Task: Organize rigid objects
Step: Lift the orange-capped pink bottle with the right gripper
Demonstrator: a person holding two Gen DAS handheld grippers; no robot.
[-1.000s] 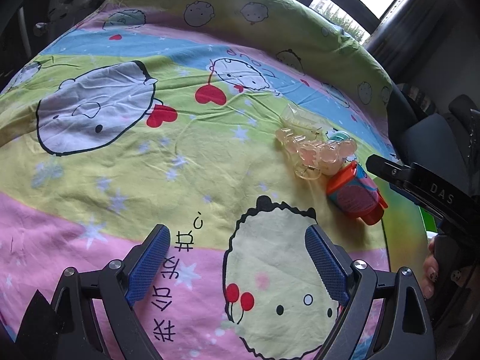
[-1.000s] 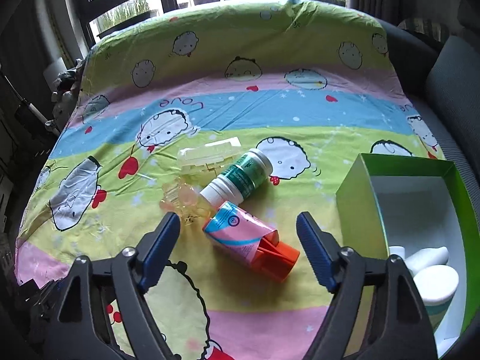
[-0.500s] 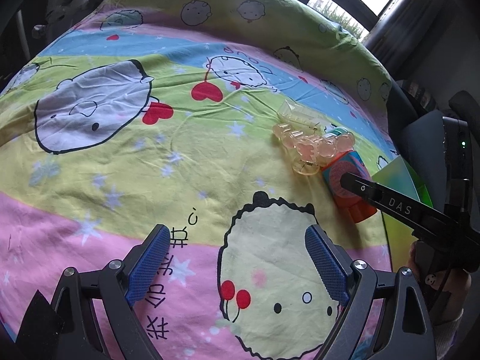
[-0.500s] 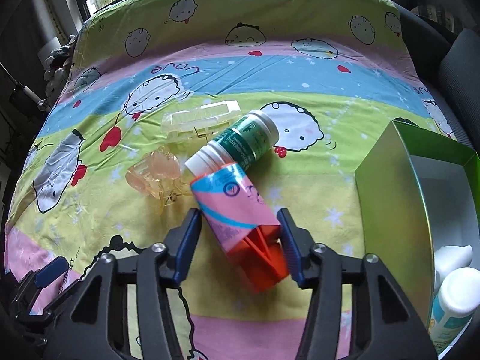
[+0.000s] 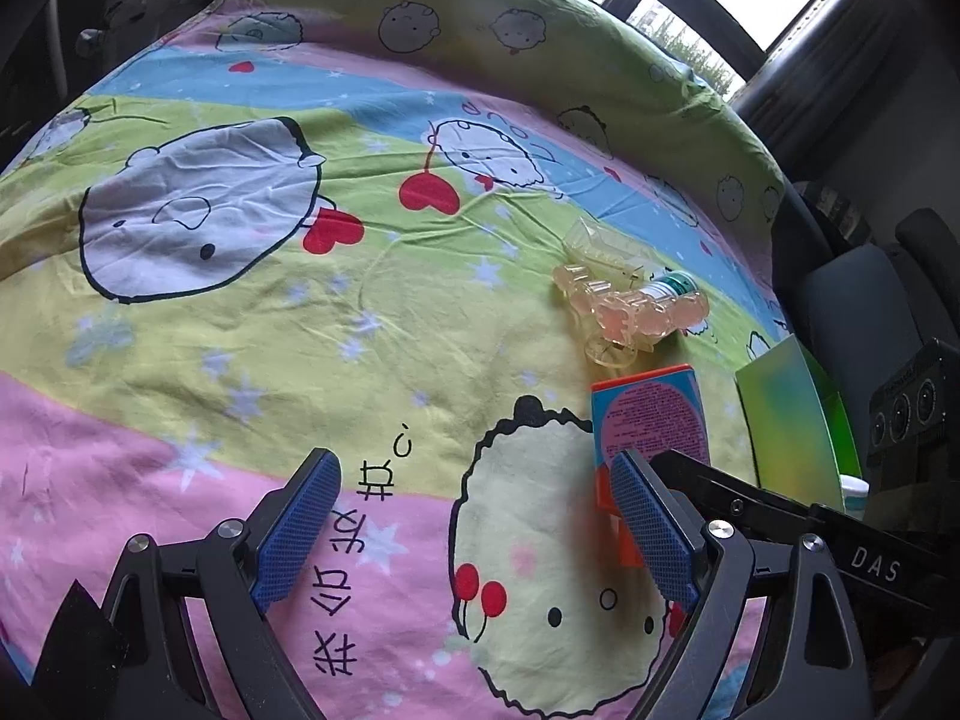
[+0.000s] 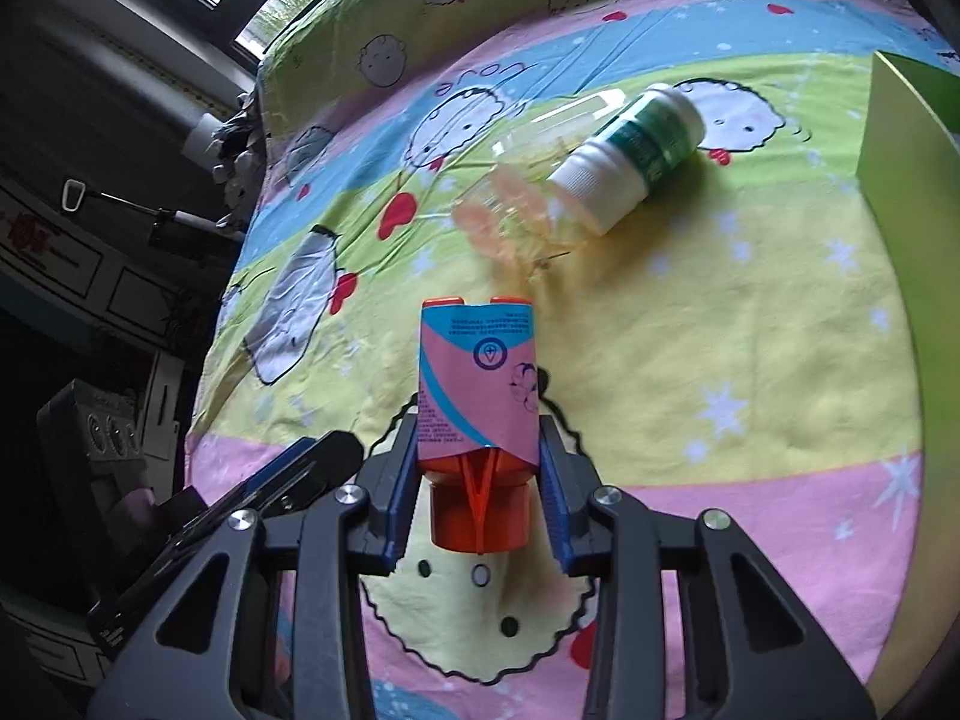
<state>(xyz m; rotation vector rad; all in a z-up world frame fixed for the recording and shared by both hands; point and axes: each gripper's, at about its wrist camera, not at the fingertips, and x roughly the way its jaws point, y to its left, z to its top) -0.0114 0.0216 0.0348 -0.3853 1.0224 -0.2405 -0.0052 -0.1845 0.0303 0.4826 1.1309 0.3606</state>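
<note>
Pink-and-blue carton with orange cap [image 6: 477,387] clamped between pads of right hand-held gripper [image 6: 480,480], lower centre of frame, seemingly lifted off cartoon-print bedsheet [image 6: 750,360]. Left hand-held gripper [image 5: 474,534] wide open, empty. Farther: peach translucent plastic toy [image 6: 504,222], white green-labelled bottle [image 6: 630,168], clear plastic case [image 5: 600,246] unsorted. Green box [image 5: 792,420] right edge; white-capped container [image 5: 853,489] inside. Task early, by my estimate.

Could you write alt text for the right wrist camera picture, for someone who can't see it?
The right gripper is shut on a pink and blue carton with an orange end, held above a cartoon-print bedsheet. Beyond it lie a white bottle with a green label and clear plastic pieces; a green box stands right.
</note>
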